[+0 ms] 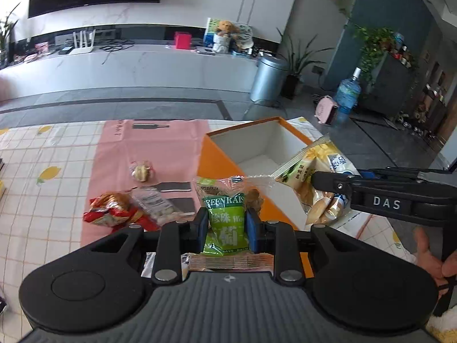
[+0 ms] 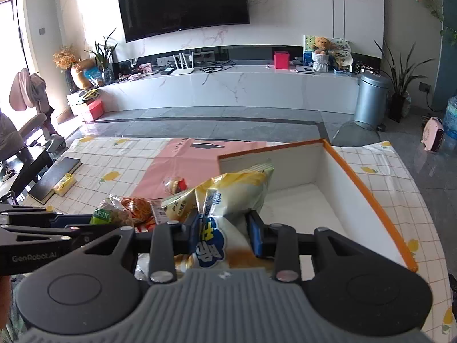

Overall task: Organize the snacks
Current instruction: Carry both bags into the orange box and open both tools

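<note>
Checked tablecloth (image 1: 57, 148) bears pink sheet (image 1: 148, 143), orange box (image 1: 217, 165), book (image 2: 57, 175).

The green snack bag (image 1: 225, 223) is shiny plastic. The box (image 2: 368, 197) looks like smooth cardboard. The tablecloth (image 1: 57, 154) is soft-looking checked cloth. The bin (image 2: 371, 100) is dull grey metal.

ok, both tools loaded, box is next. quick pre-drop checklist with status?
1. Left tool clamped on green raisin packet: ok.
2. Right tool clamped on yellow bread bag: ok.
3. Orange box open, white interior free of snacks where visible: ok.
4. Both packets lifted off the tablecloth: ok.
5. Tools apart from each other: ok, though close side by side.
6. Near box wall cleared by the bag's hanging bottom: cannot tell.
</note>
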The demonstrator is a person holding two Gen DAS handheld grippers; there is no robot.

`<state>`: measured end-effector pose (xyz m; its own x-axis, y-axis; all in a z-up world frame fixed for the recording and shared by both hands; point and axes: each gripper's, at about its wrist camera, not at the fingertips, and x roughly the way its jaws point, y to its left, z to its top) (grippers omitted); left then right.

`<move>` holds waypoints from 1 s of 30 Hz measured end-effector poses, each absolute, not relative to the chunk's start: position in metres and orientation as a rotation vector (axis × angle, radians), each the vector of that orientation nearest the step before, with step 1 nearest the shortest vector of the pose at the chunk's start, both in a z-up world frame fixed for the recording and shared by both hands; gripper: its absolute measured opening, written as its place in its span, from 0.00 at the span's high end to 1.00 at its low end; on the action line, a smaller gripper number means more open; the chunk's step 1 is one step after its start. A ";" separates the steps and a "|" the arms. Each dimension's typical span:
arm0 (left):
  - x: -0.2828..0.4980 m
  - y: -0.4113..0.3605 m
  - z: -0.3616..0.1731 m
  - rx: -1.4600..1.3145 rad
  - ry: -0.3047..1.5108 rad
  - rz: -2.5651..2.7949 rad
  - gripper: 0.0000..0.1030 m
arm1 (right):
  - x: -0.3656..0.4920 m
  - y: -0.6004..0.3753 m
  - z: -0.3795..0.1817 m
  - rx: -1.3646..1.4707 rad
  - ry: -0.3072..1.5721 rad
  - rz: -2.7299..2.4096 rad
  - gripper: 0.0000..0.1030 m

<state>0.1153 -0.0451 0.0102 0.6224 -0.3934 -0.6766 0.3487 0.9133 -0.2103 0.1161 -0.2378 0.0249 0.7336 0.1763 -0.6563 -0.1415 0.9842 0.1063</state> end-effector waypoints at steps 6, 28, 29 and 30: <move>0.142 -0.098 0.012 0.032 0.822 -0.563 0.70 | 0.136 -0.291 0.012 0.075 0.841 0.148 0.68; 0.198 -0.238 -0.072 0.579 1.190 -0.859 0.70 | 0.215 -0.355 -0.083 0.049 1.284 0.217 0.68; 0.200 -0.239 -0.076 0.585 1.205 -0.861 0.70 | 0.217 -0.355 -0.086 0.048 1.292 0.221 0.68; 0.202 -0.240 -0.080 0.596 1.218 -0.866 0.70 | 0.218 -0.355 -0.089 0.046 1.299 0.227 0.68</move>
